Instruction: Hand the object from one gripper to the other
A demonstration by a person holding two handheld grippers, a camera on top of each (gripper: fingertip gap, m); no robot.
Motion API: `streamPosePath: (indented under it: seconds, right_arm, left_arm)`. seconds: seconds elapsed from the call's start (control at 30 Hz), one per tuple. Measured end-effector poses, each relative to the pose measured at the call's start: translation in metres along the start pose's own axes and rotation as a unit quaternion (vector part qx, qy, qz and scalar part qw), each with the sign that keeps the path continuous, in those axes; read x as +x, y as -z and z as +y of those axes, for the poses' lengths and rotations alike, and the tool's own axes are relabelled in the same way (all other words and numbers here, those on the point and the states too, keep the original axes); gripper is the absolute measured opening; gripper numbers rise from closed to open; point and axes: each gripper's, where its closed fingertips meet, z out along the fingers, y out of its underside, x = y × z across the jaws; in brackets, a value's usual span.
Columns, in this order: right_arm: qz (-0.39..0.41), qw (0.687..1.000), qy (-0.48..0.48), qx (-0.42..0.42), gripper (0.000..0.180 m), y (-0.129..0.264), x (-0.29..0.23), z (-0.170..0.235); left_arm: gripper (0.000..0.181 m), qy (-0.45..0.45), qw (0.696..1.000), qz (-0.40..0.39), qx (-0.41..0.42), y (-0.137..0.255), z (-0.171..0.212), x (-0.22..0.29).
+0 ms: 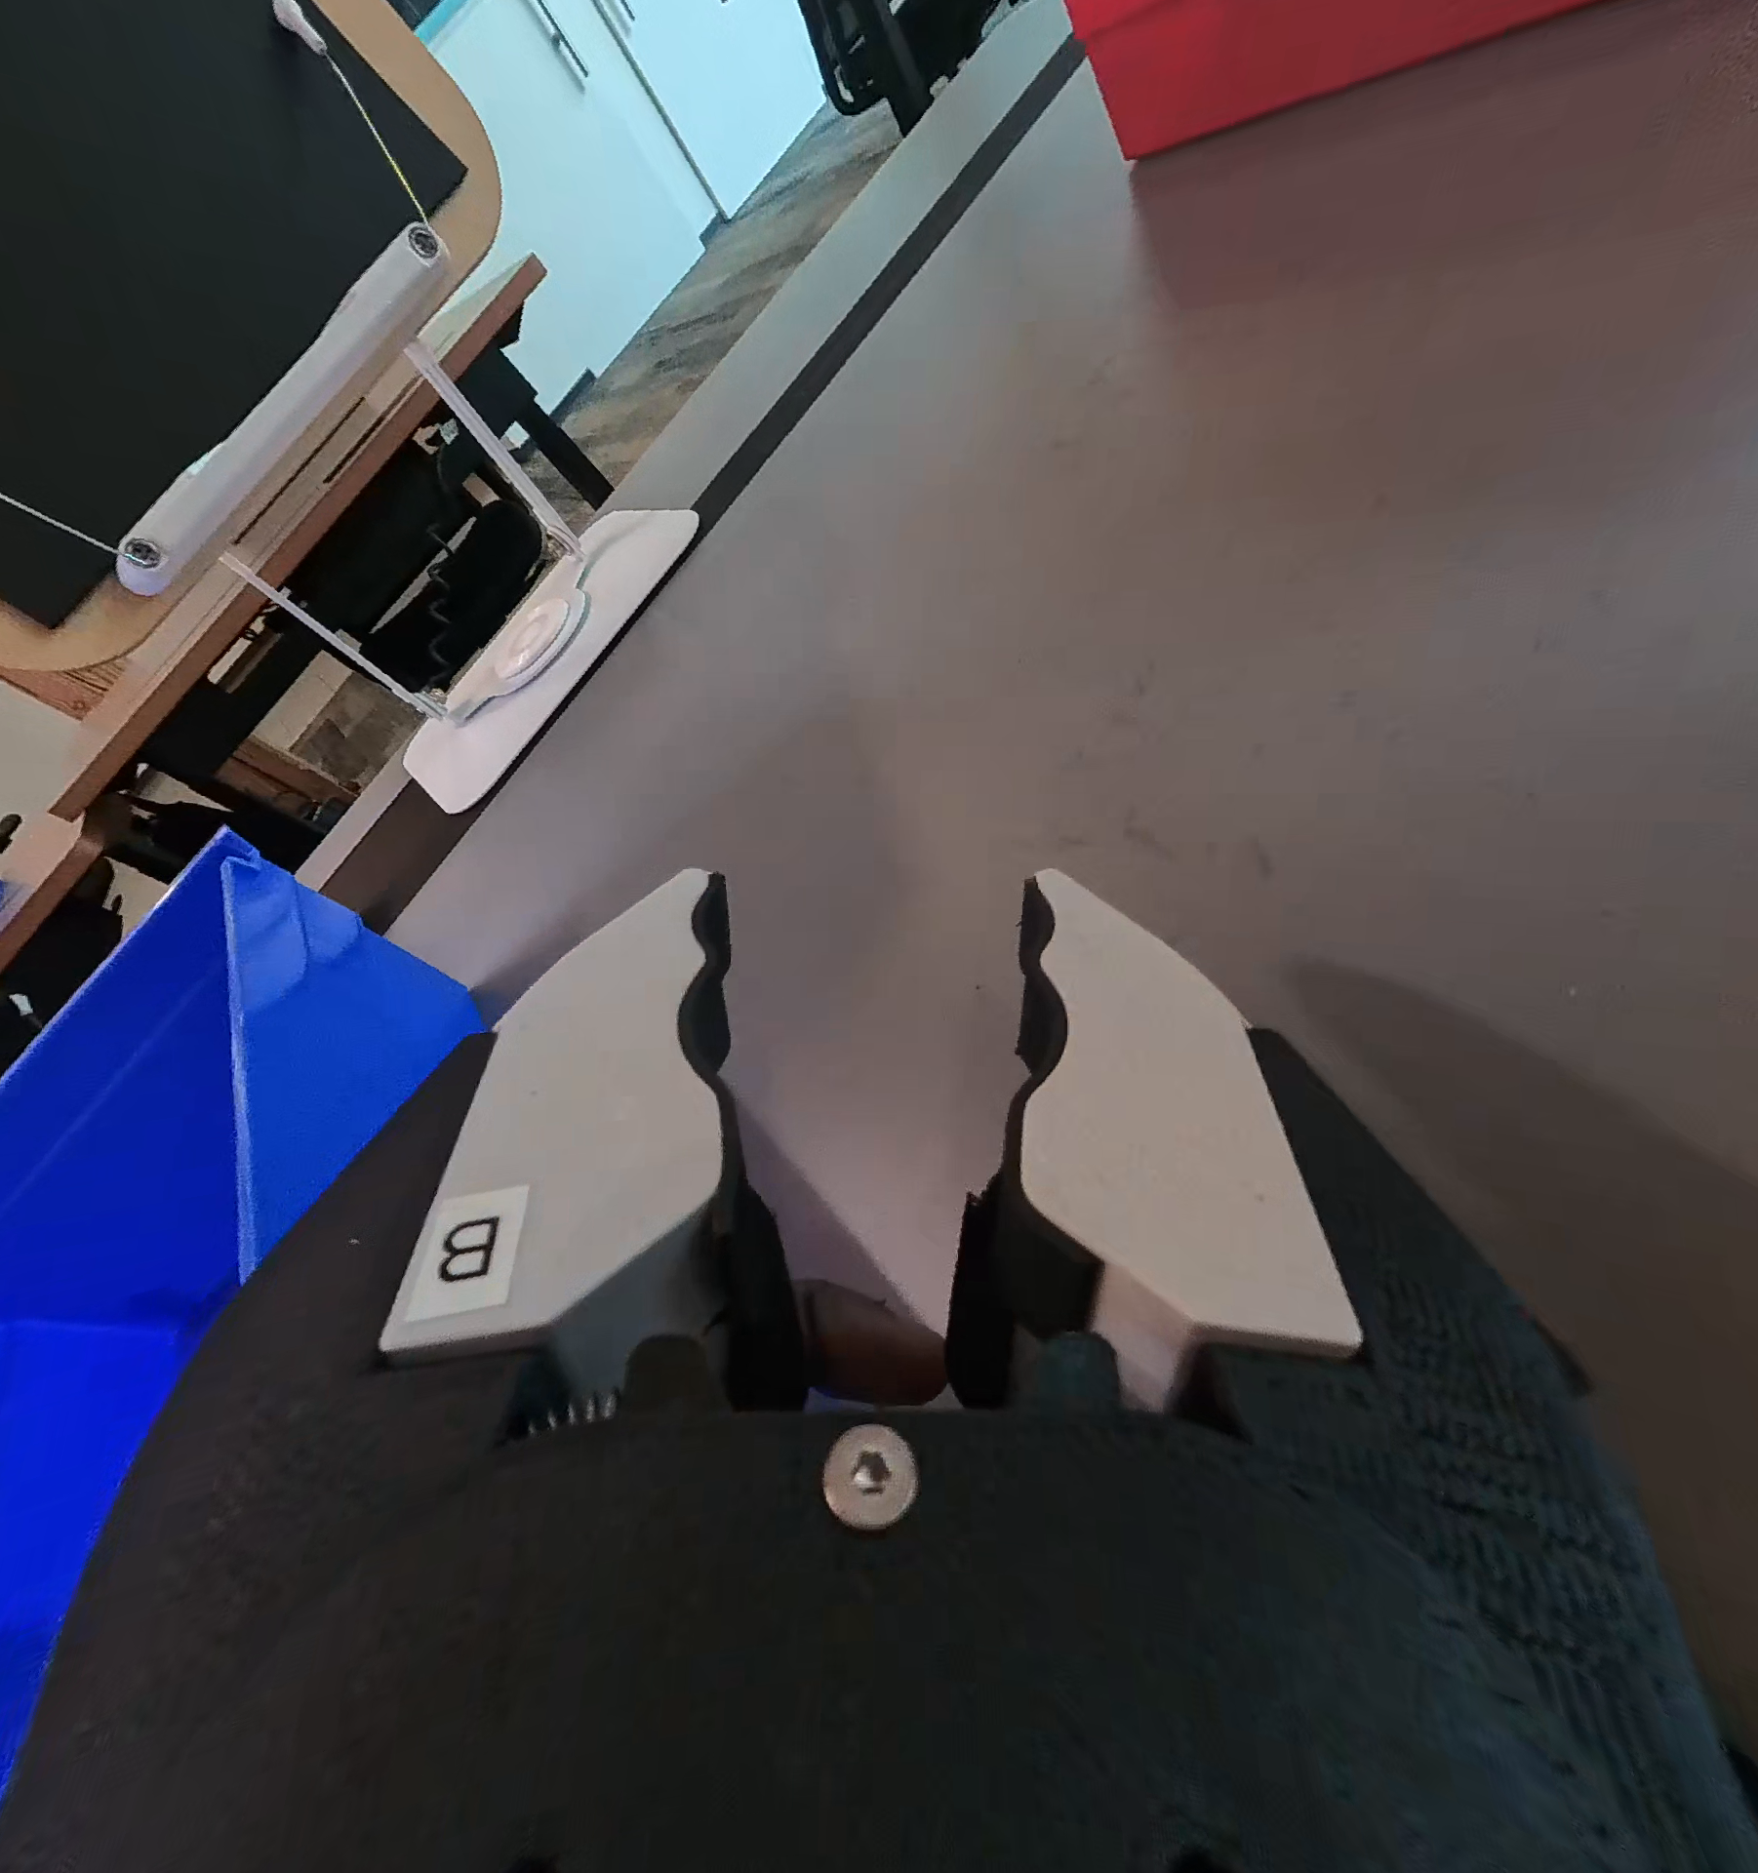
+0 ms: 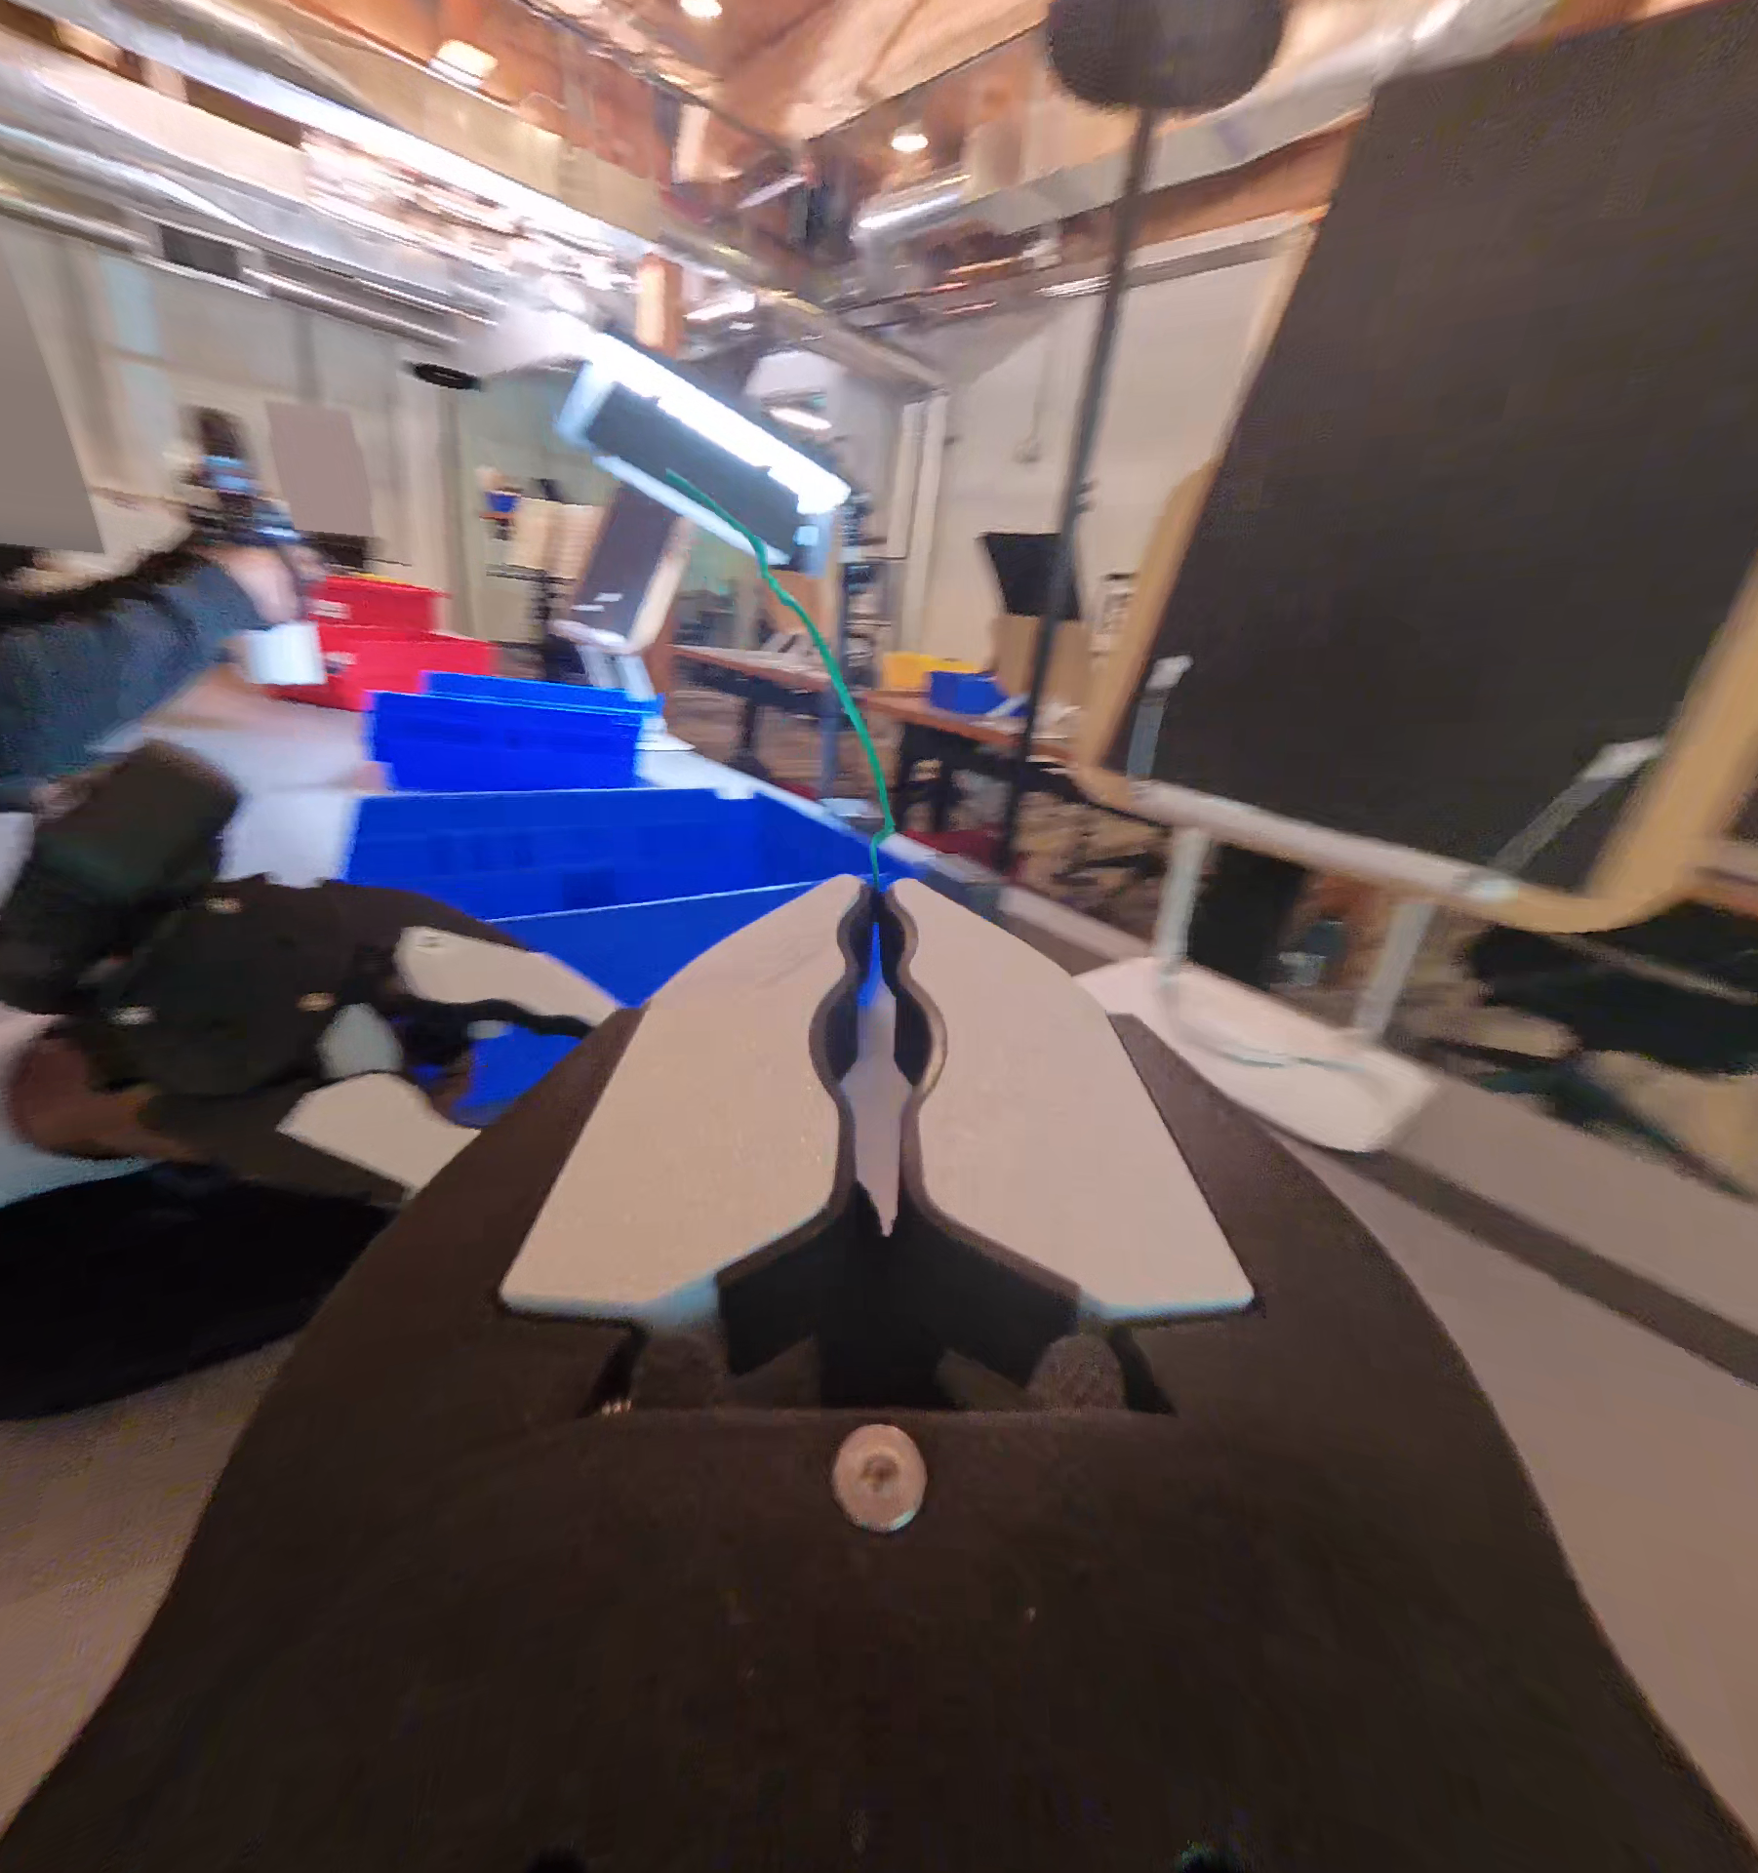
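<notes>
My right gripper (image 2: pixel 881 892) is shut on a thin green wire (image 2: pixel 822 649). The wire stands up from the fingertips and curves up and to the left. My left gripper (image 1: pixel 873 892) is open and empty, low over the grey table (image 1: pixel 1260 608). It also shows in the right wrist view (image 2: pixel 449 1034), at the left and a little below the right gripper, with its jaws apart and nothing between them. The two grippers are apart. The right wrist view is blurred.
A blue bin (image 1: pixel 176 1115) stands at the left, with more blue bins (image 2: pixel 591 862) ahead of the right gripper. A red bin (image 1: pixel 1311 61) sits far right. A white lamp base (image 1: pixel 551 659) stands on the table edge. A person's sleeve (image 2: pixel 74 659) is at far left. There is about 20 centimeters between the tips of the two grippers.
</notes>
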Motion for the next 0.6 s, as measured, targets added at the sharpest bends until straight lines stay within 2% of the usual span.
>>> streamPosePath:
  seconds: [0.07,0.17,0.3,0.4,0.5,0.6]
  right_arm:
    - [0.071,0.997,0.032,-0.002,0.001,0.025,0.034,-0.012]
    - [0.162,0.986,0.027,-0.017,0.001,0.072,0.086,-0.017]
    - [0.236,0.967,-0.025,-0.091,0.001,0.138,0.142,-0.002]
    - [0.312,0.934,-0.042,-0.171,0.001,0.191,0.177,0.019]
    - [0.338,0.901,-0.074,-0.261,0.002,0.228,0.19,0.051]
    - [0.329,0.883,-0.106,-0.316,0.003,0.242,0.191,0.076]
  left_arm:
    - [0.055,0.006,1.0,0.006,0.005,0.0,-0.001,0.001]
    - [0.055,0.009,1.0,0.012,0.007,-0.001,-0.002,0.003]
    - [0.055,0.003,1.0,0.009,0.01,-0.001,-0.002,0.004]
    - [0.055,0.004,1.0,0.009,0.012,-0.001,-0.003,0.004]
    - [0.055,0.007,1.0,0.009,0.016,-0.001,-0.004,0.003]
    - [0.055,0.006,1.0,0.01,0.02,0.0,-0.005,0.004]
